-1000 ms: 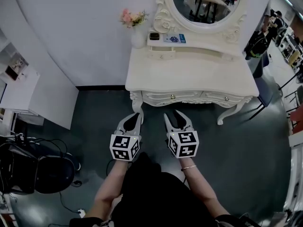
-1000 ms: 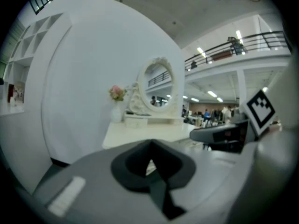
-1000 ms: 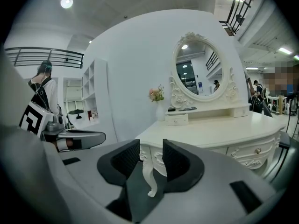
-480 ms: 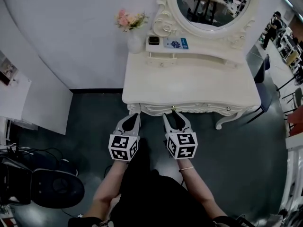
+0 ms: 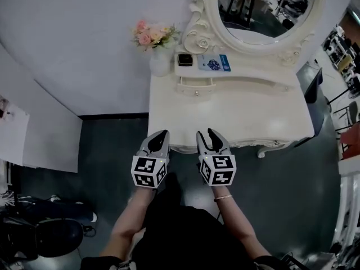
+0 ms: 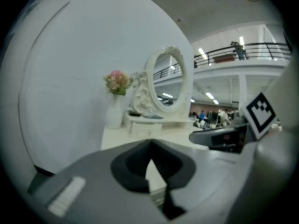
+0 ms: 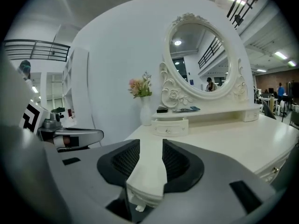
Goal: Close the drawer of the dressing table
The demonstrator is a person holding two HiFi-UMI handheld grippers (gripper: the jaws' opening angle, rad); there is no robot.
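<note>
The white dressing table stands straight ahead against the curved wall. On its raised shelf a small drawer with a round knob juts out a little from the shelf's front; the right gripper view shows the same drawer beyond the tabletop. My left gripper is shut and empty, its tip over the table's front left edge. Beside it my right gripper is open, with only the tabletop showing in its gap. The left gripper view looks along the closed tips toward the drawer.
A white vase of pink flowers sits at the table's back left corner. An oval mirror rises behind the shelf, which carries a small black box and a blue card. White panels and dark gear lie left.
Both grippers have moved forward together from the floor in front of the table to its front edge. The table's front drawers have slipped out of sight under the top.
</note>
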